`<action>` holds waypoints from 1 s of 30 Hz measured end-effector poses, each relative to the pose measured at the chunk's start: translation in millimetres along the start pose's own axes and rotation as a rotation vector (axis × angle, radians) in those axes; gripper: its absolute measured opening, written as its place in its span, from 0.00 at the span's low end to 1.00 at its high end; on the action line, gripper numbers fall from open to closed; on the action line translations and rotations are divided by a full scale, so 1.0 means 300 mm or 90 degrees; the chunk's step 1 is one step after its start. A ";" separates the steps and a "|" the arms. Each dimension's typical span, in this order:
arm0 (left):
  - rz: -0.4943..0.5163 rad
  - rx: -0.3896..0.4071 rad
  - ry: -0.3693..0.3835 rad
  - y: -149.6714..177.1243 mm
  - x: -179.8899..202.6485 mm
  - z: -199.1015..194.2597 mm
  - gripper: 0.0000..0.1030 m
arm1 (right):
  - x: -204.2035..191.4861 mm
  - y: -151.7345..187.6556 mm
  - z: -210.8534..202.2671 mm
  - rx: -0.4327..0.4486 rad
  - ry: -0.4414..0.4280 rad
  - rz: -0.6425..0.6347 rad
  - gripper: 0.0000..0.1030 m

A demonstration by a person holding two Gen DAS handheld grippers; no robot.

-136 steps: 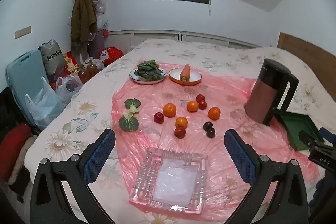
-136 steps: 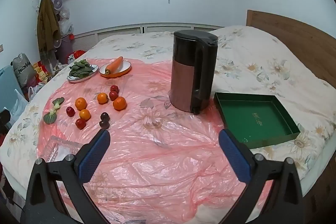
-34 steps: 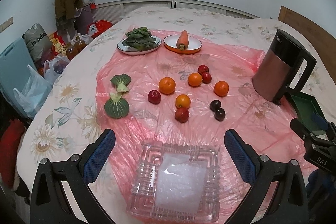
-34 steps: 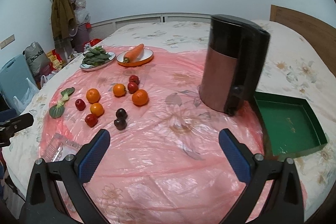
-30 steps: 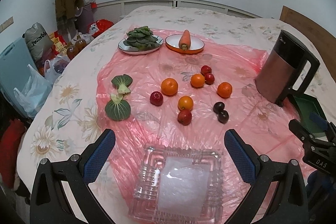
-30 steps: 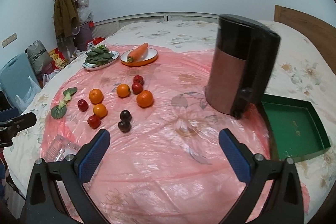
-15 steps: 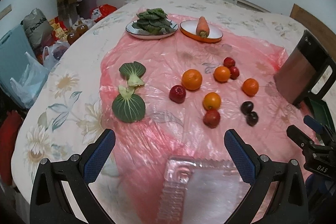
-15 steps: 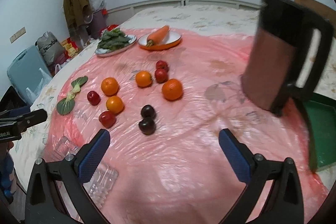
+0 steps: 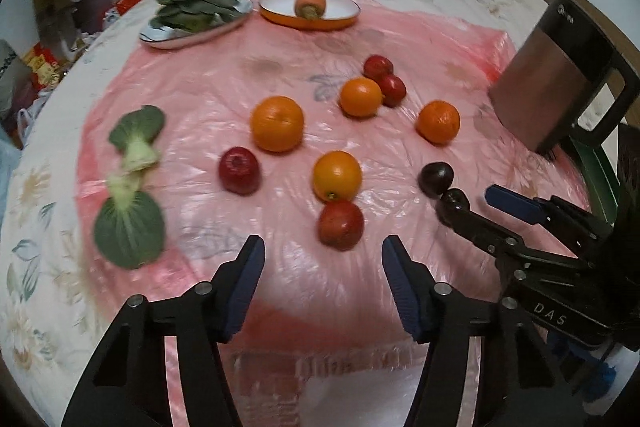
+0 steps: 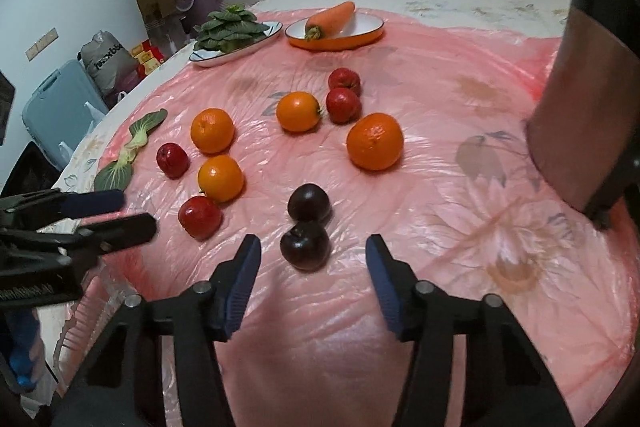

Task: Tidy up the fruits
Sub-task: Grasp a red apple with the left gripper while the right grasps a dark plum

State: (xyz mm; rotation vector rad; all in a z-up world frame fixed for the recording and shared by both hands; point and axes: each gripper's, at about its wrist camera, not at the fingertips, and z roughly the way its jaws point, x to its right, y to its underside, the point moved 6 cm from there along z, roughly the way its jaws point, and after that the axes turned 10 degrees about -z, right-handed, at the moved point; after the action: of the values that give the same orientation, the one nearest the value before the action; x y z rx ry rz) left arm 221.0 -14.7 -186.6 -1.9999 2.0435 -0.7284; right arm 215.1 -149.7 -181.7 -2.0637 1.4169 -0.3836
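both claws closing, empty: left gripper (image 9: 323, 269), right gripper (image 10: 313, 269).

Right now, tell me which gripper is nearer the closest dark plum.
Right. The right gripper has that dark plum just ahead, fingers open; the left gripper sits off to its left, facing a red fruit.

On a pink plastic sheet (image 10: 440, 227) lie ten fruits: four oranges (image 10: 374, 140), four red apples (image 10: 199, 217) and two dark plums (image 10: 305, 245). Two of the apples sit together at upper centre, one at centre left, one at lower left. Two loose bok choy (image 9: 129, 230) lie at the left edge. Two plates stand at the top: one white plate (image 10: 208, 59) piled with greens, one orange-rimmed plate (image 10: 340, 41) bearing a single carrot (image 10: 332, 14). One brown kettle (image 9: 552, 83) stands at the right
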 end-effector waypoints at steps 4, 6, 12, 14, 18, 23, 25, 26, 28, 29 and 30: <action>0.002 -0.010 0.005 -0.005 0.011 0.035 0.53 | -0.005 -0.006 0.021 -0.005 -0.013 -0.006 0.69; 0.004 -0.020 0.008 -0.006 0.014 0.056 0.50 | -0.009 -0.009 0.034 -0.010 -0.017 -0.012 0.64; 0.002 -0.045 0.013 -0.001 0.007 0.110 0.40 | -0.017 -0.009 0.071 -0.025 -0.025 -0.024 0.40; 0.000 -0.051 0.013 0.000 0.003 0.122 0.38 | -0.016 -0.008 0.080 -0.030 -0.025 -0.024 0.37; 0.003 -0.055 0.015 -0.004 0.007 0.146 0.31 | -0.007 0.001 0.091 -0.037 -0.030 -0.021 0.27; 0.016 -0.045 0.011 -0.003 0.014 0.158 0.27 | -0.001 0.003 0.095 -0.034 -0.040 -0.011 0.25; 0.014 -0.040 0.014 -0.001 0.014 0.155 0.27 | 0.005 0.004 0.093 -0.030 -0.047 0.000 0.22; 0.010 -0.038 0.018 -0.003 0.012 0.153 0.27 | 0.008 0.003 0.091 -0.027 -0.051 0.005 0.22; 0.003 -0.033 0.024 -0.005 0.011 0.144 0.27 | 0.016 0.006 0.082 -0.021 -0.060 0.019 0.22; 0.002 -0.030 0.026 -0.003 0.010 0.137 0.27 | 0.017 0.007 0.078 -0.019 -0.061 0.022 0.22; 0.002 -0.025 0.027 -0.004 0.012 0.127 0.27 | 0.019 0.007 0.072 -0.017 -0.063 0.026 0.22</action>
State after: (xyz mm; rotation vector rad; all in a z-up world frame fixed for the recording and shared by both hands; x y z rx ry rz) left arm 239.4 -26.1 -218.3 -2.0194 2.0991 -0.7411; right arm 227.4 -148.8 -200.3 -2.0431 1.4098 -0.2441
